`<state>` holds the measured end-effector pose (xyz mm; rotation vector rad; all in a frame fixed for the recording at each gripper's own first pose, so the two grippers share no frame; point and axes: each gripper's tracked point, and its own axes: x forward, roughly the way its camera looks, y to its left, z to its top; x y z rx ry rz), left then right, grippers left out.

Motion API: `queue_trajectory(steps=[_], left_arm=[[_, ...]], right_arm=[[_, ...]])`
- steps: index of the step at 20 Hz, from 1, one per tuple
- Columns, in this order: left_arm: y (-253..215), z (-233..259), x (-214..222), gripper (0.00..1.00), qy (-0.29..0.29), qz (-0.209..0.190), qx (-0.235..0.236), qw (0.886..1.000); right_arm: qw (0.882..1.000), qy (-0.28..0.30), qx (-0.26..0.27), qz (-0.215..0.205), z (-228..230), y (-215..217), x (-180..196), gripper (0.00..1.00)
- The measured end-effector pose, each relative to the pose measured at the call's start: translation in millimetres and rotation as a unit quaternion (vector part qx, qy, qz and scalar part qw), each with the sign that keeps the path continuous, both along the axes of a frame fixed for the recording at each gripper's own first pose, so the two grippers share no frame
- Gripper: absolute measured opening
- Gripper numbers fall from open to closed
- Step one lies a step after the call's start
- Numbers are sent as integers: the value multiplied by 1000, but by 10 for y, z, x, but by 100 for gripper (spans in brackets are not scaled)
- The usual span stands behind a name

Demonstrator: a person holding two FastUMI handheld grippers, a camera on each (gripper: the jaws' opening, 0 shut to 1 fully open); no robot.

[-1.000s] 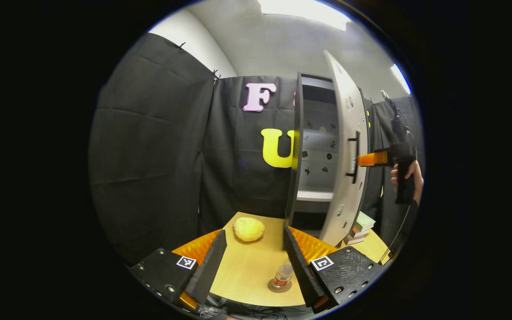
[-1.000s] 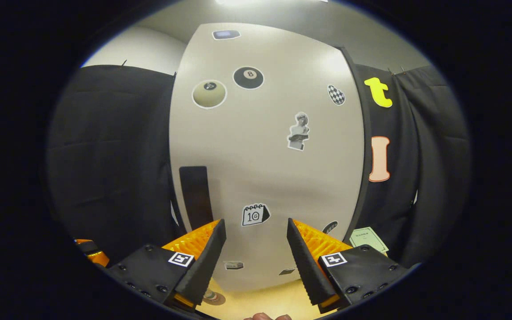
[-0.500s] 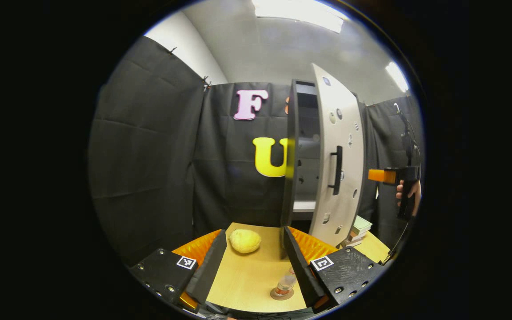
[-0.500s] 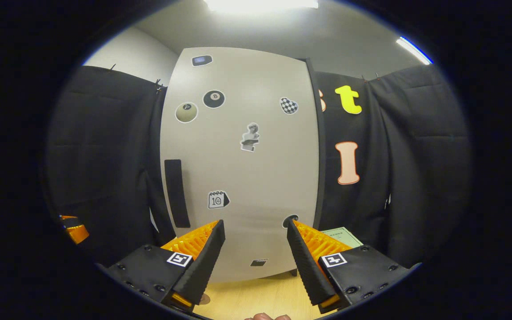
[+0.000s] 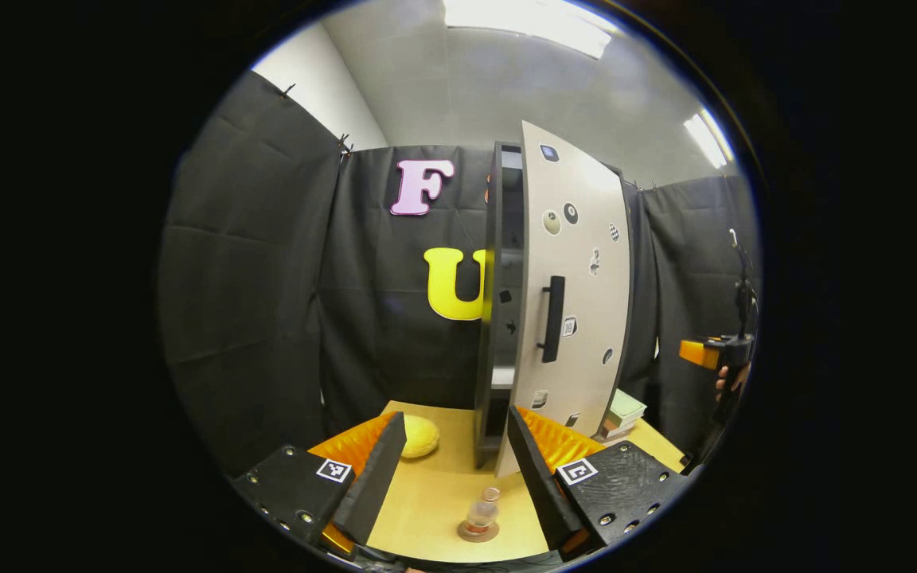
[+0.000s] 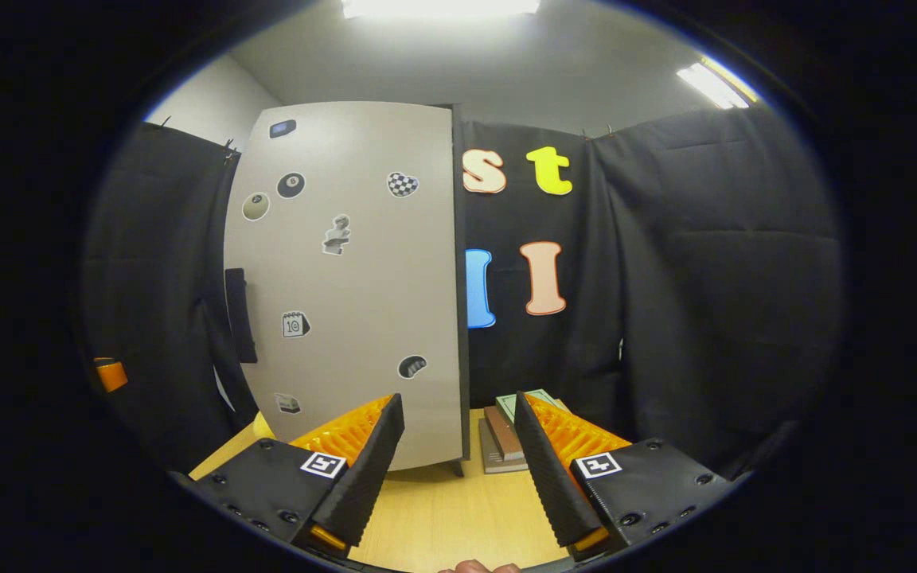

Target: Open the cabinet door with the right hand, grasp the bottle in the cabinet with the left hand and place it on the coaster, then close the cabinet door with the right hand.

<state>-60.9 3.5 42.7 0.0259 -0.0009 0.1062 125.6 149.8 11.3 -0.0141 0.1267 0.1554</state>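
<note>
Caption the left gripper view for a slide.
Bottle on its coaster, cabinet door nearly shut, open left hand-held gripper in front.

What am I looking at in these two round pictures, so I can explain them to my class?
A person holds a two-finger gripper in each hand; a camera rides on each. In the left gripper view, the left gripper is open and holds nothing. On the wooden table a bottle stands on a coaster; a yellow round object lies beyond. The cabinet door stands slightly ajar. In the right gripper view, the right gripper is open, facing that door, beside stacked books.
</note>
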Motion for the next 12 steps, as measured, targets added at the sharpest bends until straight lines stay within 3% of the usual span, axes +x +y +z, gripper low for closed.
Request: queue_trajectory(steps=[5,12], left_arm=[[-67,85,39,75,8,8,0,1000],[-18,157,17,75,8,21,19,1000]], right_arm=[[1000,2,0,-9,-24,-192,-18,89],[1000,14,9,0,-83,-123,18,89]])
